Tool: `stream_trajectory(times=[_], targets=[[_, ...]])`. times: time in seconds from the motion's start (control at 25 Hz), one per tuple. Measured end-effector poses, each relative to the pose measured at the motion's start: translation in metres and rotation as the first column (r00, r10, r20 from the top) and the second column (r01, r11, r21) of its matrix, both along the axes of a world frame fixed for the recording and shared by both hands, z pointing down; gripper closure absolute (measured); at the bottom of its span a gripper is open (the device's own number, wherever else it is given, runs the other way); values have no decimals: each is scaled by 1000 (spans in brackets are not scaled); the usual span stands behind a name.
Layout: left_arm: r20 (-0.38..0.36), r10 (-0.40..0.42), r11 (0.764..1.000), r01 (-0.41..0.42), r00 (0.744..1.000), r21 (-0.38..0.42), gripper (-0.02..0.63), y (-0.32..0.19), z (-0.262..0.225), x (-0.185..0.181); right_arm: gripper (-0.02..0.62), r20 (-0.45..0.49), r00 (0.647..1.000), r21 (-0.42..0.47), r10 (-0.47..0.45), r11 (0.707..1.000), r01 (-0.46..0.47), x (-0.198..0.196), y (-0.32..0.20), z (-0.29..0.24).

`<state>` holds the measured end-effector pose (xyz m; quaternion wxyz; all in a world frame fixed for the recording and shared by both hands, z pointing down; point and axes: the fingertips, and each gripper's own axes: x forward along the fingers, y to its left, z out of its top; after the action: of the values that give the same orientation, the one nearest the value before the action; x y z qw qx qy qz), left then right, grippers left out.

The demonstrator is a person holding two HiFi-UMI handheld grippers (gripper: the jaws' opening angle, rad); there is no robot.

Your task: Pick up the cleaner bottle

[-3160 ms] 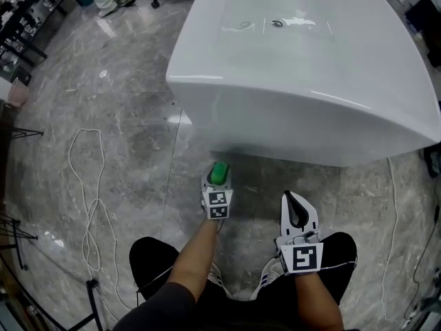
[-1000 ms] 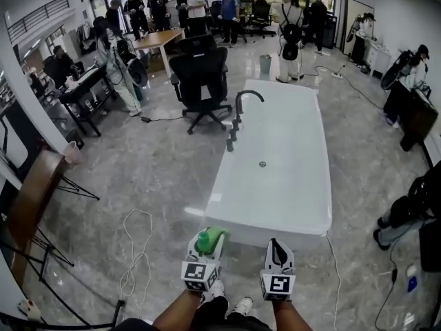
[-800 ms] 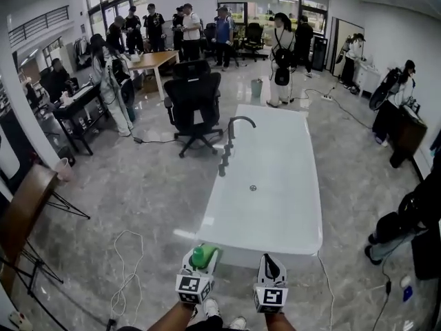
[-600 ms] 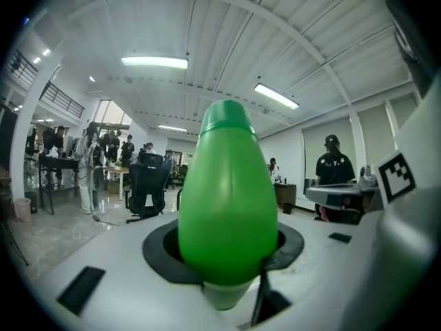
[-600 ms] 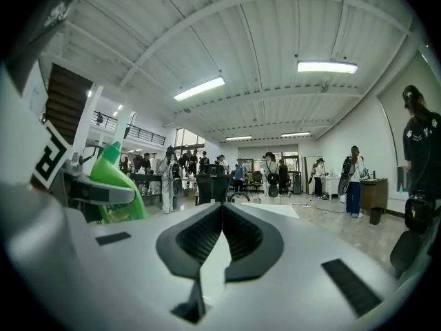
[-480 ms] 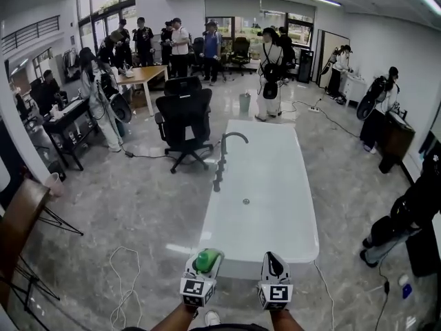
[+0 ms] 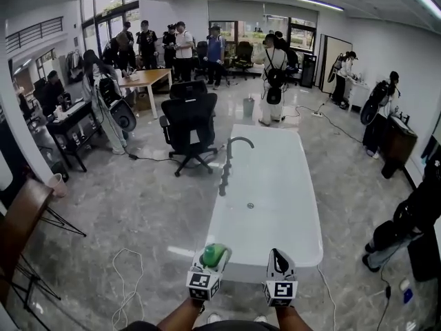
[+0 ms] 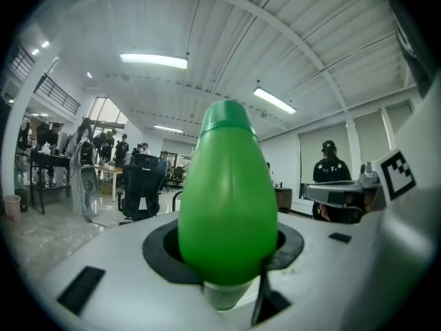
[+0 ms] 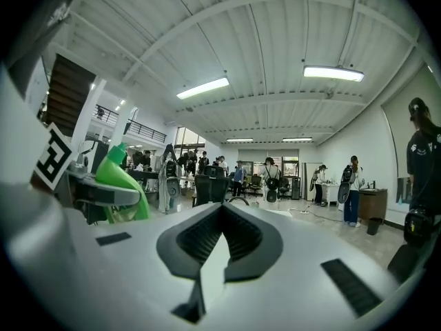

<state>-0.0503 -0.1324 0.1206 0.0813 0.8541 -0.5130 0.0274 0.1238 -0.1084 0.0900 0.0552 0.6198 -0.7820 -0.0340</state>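
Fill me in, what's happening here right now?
A person stands at the near end of a white tub with a gripper in each hand. The left gripper has its jaws shut on the green bottle, held in the air cap up, so the pick-up looks done. The right gripper is beside it, jaws together and empty. Other people stand at the room's far end.

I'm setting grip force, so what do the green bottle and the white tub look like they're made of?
The green bottle looks like plastic: smooth, semi-glossy, even colour with soft highlights. The white tub has a hard, smooth, seamless moulded shell, maybe acrylic or enamel; unclear which.
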Motion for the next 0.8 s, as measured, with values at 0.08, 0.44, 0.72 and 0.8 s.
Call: stream_trajectory(times=[0.08, 0.44, 0.72, 0.8], targets=[[-1, -18, 1000, 18, 1000, 1, 426, -6, -4, 1, 578, -13, 1000, 1, 4, 1000, -4, 3, -8, -2], [-27, -33, 998, 35, 999, 43, 426, -18, -31, 19, 578, -27, 1000, 14, -10, 1000, 10, 20, -23, -9], [-2, -69, 995, 69, 998, 74, 425, -21, -33, 36, 578, -40, 999, 57, -7, 998, 9, 38, -33, -12], [2, -70, 992, 69, 998, 106, 425, -22, -35, 39, 578, -32, 999, 57, -7, 998, 9, 40, -36, -9]])
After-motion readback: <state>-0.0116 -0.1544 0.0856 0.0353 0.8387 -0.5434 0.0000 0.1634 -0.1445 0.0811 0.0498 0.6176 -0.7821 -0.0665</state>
